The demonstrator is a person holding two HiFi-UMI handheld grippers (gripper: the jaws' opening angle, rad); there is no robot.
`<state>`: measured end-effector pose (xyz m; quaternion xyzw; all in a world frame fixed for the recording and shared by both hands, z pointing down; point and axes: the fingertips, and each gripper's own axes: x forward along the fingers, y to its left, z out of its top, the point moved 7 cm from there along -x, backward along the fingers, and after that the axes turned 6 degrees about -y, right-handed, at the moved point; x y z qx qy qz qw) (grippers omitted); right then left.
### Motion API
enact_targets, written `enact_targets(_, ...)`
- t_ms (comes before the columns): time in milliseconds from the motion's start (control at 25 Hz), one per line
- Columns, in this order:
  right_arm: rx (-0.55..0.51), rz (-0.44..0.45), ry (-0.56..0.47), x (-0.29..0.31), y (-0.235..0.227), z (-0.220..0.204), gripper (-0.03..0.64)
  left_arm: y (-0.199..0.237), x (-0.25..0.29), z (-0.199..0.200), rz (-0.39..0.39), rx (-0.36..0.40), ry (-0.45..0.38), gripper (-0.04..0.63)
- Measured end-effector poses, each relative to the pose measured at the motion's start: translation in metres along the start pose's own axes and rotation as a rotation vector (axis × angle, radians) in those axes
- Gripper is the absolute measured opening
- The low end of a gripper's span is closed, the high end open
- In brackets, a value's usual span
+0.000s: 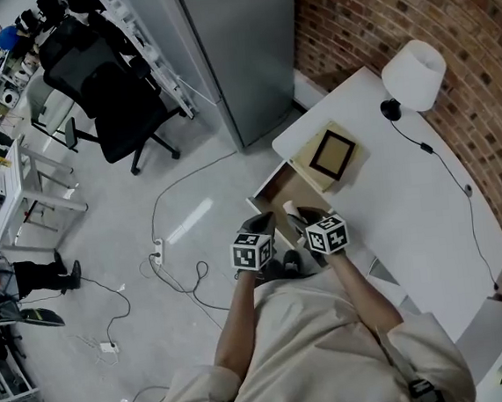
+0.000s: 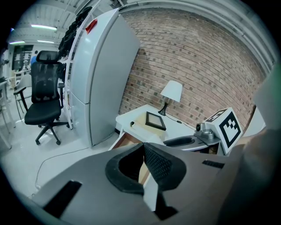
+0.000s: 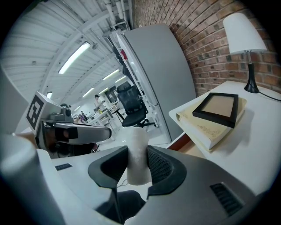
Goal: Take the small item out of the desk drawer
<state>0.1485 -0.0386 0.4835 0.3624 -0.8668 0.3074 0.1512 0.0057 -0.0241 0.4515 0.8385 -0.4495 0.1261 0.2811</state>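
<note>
White cylindrical small item pinched upright by right gripper near open wooden drawer at white desk edge; left gripper jaws pressed together

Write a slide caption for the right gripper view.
Right gripper holds a white cylinder upright; behind it, a frame lies on a book on the desk.

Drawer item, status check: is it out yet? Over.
Right gripper clamped on white cylinder, by the open drawer. Left gripper shut, empty. Nothing seen blocking.
</note>
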Motion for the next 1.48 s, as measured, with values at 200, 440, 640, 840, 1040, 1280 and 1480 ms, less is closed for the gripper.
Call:
enact_targets(200, 0.003, -0.003, -0.012, 0.003, -0.001, 0.003, 0.158, 0.003, 0.001, 0.001, -0.005, 0.009, 0.006, 0.017)
enact_targets(440, 0.012, 0.001, -0.005, -0.001, -0.004, -0.004, 0.156, -0.002, 0.004, -0.006, -0.006, -0.001, 0.02, 0.017)
enact_targets(640, 0.0, 0.003, -0.012, 0.0, -0.004, -0.003, 0.155, -0.002, 0.004, -0.008, -0.007, -0.001, 0.021, 0.017)
enact_targets(840, 0.002, 0.004, -0.013, -0.001, -0.004, -0.005, 0.155, -0.002, 0.004, -0.01, -0.009, -0.005, 0.024, 0.017)
enact_targets(1040, 0.002, 0.005, -0.016, -0.001, -0.004, -0.004, 0.155, -0.002, 0.004, -0.01, -0.01, -0.004, 0.025, 0.017)
enact_targets(1280, 0.0, 0.006, -0.022, -0.002, -0.005, -0.002, 0.155, -0.003, 0.006, -0.011, -0.014, 0.001, 0.028, 0.017)
enact_targets(1480, 0.003, 0.003, -0.027, -0.001, -0.005, -0.002, 0.155, -0.001, 0.006, -0.011, -0.016, 0.004, 0.029, 0.017)
